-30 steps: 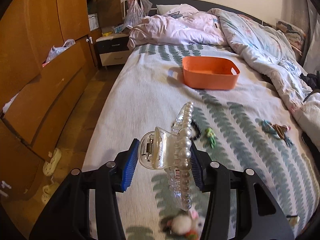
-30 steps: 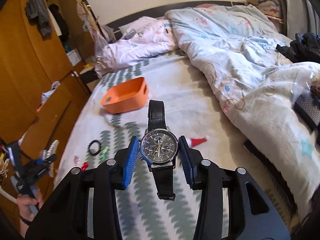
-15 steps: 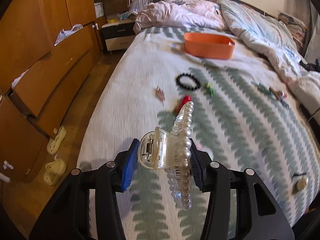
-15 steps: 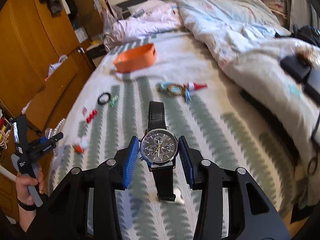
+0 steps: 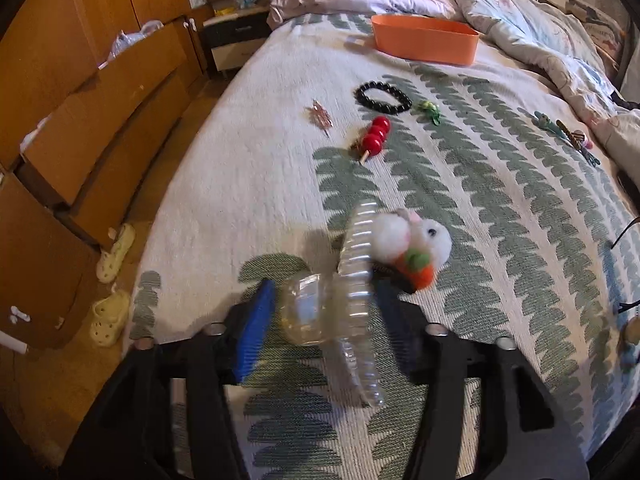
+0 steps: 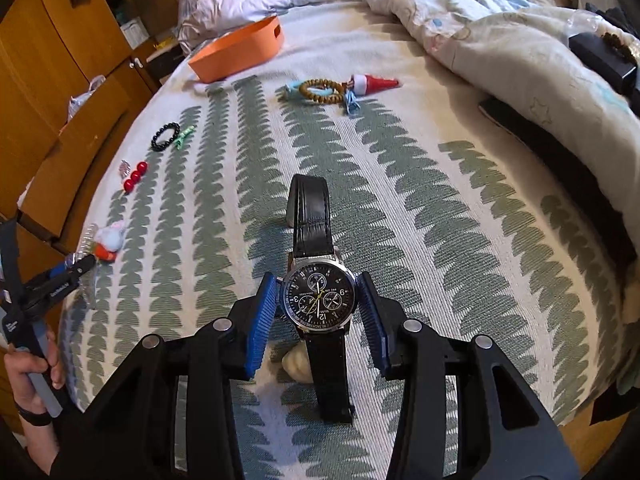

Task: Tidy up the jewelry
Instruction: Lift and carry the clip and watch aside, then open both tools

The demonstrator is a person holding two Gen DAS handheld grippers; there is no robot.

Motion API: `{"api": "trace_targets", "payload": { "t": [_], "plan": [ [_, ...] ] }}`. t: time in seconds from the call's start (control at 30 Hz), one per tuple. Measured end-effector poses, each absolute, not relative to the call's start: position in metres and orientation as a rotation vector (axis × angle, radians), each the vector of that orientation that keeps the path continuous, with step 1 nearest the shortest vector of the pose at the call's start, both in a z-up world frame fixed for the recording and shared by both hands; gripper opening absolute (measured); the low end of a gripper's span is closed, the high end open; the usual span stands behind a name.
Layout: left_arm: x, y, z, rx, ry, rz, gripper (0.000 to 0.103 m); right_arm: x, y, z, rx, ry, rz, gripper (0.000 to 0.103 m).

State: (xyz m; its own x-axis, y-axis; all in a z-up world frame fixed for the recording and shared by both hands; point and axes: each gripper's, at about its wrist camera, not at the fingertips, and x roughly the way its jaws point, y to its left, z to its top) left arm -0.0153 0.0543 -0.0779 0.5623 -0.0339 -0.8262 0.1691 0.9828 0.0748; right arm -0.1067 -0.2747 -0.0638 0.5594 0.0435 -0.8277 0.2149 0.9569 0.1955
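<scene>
Two pale perforated slippers (image 5: pixel 114 280) lie on the floor at far left, below the wooden drawers (image 5: pixel 100 120). One left gripper (image 5: pixel 324 316) hangs over the woven white bedcover (image 5: pixel 248 184) with its green leaf rows. Its jaws have just been opening and stand apart, with one clear plastic hair claw (image 5: pixel 352 280) between them, blurred and free of the left pad. Just beside the claw lies one fluffy white bunny clip (image 5: pixel 408 244) with an orange pom. Farther up are one pink trinket (image 5: pixel 320 118), one stick of three glossy red beads (image 5: pixel 376 138), one black bead bracelet (image 5: pixel 383 98), one green clip (image 5: pixel 430 110) and one orange plastic bin (image 5: pixel 424 42).

One right gripper (image 6: pixel 318 300) is clamped on one watch (image 6: pixel 318 298), its ribbed blue pads against the round steel case and the black leather strap running up and down. A cream lump (image 6: pixel 296 366) lies beneath. Beyond sit one wooden bead bracelet (image 6: pixel 320 90) and one Santa-hat clip (image 6: pixel 374 83), near the rumpled quilt (image 6: pixel 500 40).
</scene>
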Motion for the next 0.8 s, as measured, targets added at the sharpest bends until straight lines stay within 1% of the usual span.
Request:
{"api": "trace_targets", "payload": {
  "t": [0.03, 0.17, 0.2, 0.3, 0.5, 0.57, 0.63, 0.8],
  "plan": [
    [-0.017, 0.055, -0.074, 0.154, 0.946, -0.114, 0.074, -0.106, -0.274, -0.064, 0.287, 0.972, -0.106, 0.046],
    [-0.018, 0.059, -0.067, 0.134, 0.92, -0.119, 0.079, -0.105, -0.276, -0.062, 0.293, 0.946, -0.102, 0.047],
    [-0.017, 0.06, -0.066, 0.127, 0.921, -0.117, 0.08, -0.106, -0.278, -0.059, 0.298, 0.931, -0.1, 0.05],
    [-0.012, 0.066, -0.061, 0.097, 0.925, -0.121, 0.08, -0.104, -0.28, -0.051, 0.302, 0.893, -0.093, 0.054],
    [0.008, 0.071, -0.038, 0.079, 0.894, -0.119, 0.081, -0.085, -0.295, -0.026, 0.327, 0.827, -0.098, 0.058],
    [0.019, 0.07, -0.032, 0.081, 0.896, -0.123, 0.081, -0.073, -0.305, -0.016, 0.347, 0.804, -0.103, 0.058],
    [0.03, 0.063, -0.028, 0.095, 0.894, -0.136, 0.084, -0.057, -0.317, -0.006, 0.362, 0.782, -0.114, 0.058],
    [0.062, 0.036, -0.029, 0.185, 0.907, -0.168, 0.084, -0.013, -0.35, -0.001, 0.423, 0.799, -0.139, 0.058]
  ]
}}
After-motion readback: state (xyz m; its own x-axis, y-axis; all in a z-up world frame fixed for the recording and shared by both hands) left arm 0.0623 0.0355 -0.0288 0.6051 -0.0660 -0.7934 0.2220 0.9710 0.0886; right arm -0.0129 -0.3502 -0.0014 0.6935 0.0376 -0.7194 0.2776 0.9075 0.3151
